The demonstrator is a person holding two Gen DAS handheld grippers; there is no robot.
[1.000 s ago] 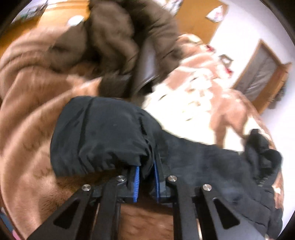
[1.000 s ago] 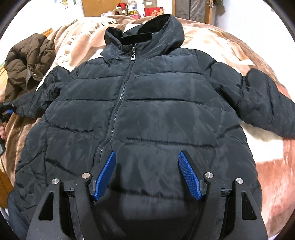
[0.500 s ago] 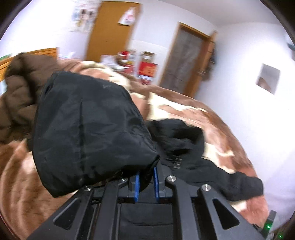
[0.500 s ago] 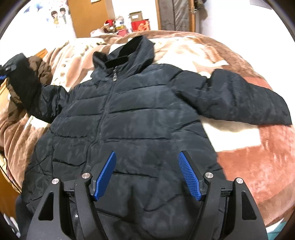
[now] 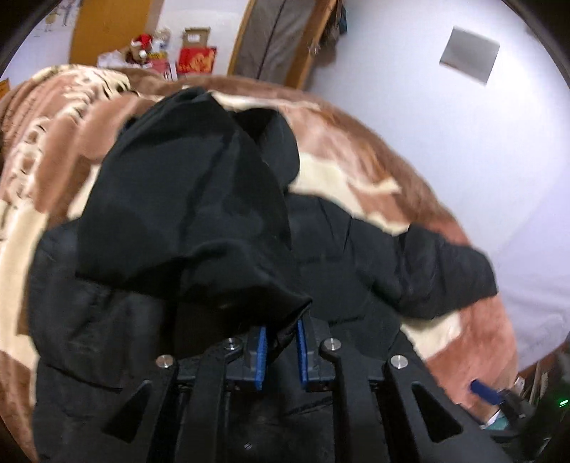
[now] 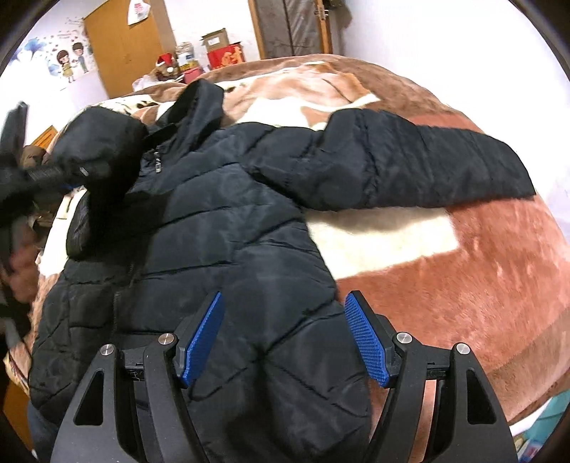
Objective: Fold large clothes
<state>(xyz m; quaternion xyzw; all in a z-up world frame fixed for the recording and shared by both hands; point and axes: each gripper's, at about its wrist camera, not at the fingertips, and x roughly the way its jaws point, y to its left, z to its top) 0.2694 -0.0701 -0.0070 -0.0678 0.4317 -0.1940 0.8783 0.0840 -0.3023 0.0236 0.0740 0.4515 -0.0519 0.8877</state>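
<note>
A black puffer jacket lies zipped, front up, on a brown and cream blanket. My left gripper is shut on the cuff of the jacket's left sleeve and holds it lifted over the jacket's chest. The lifted sleeve also shows in the right wrist view, with the left gripper blurred at the far left. My right gripper is open and empty, low over the jacket's lower right hem. The other sleeve lies stretched out flat to the right.
A brown coat lies at the bed's far left edge. Boxes and red items stand behind the bed near a wooden wardrobe and a door. A white wall is close on the right.
My left gripper has carried the sleeve cuff up off the blanket and inward over the jacket body. My right gripper has shifted right toward the hem's right side, still open.
</note>
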